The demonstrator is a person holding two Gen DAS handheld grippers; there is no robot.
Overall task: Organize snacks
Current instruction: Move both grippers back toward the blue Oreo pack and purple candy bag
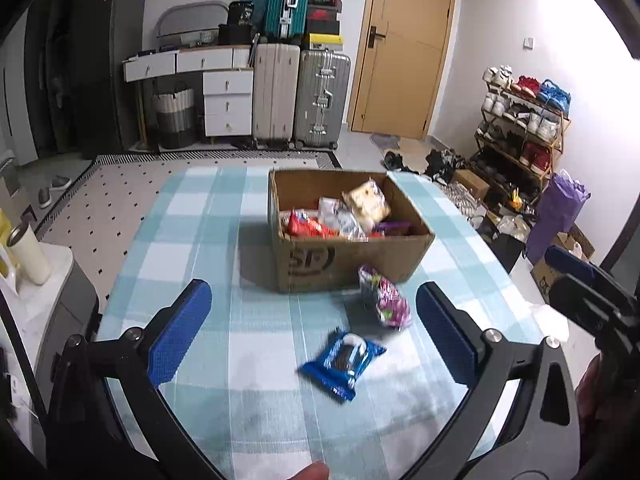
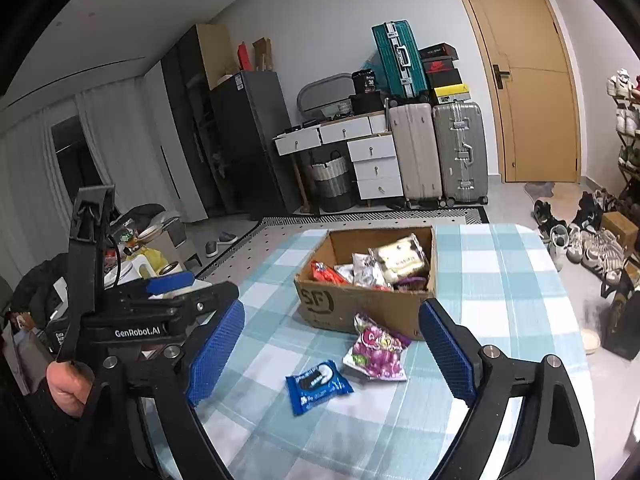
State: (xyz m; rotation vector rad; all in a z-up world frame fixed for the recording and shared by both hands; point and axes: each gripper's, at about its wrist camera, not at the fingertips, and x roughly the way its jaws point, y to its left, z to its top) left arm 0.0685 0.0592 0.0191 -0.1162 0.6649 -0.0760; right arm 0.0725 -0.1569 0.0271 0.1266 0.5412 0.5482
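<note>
Both hand-held grippers, left [image 1: 316,328] and right [image 2: 336,352], hover gaping, angled down.

The blue cookie packet [image 1: 343,360] in front of the brown cardboard box [image 1: 348,256] is motion-blurred in the left wrist view, its print unreadable. Inside the box, a purple wrapper [image 2: 409,283] is mostly buried under a pale snack bag [image 2: 401,261], and the box wall hides what lies lower. The logo on the box front is cut off by the purple-and-green candy bag [image 2: 378,350]. The checked table [image 2: 500,280] is cut off by the bottom edge.
</note>
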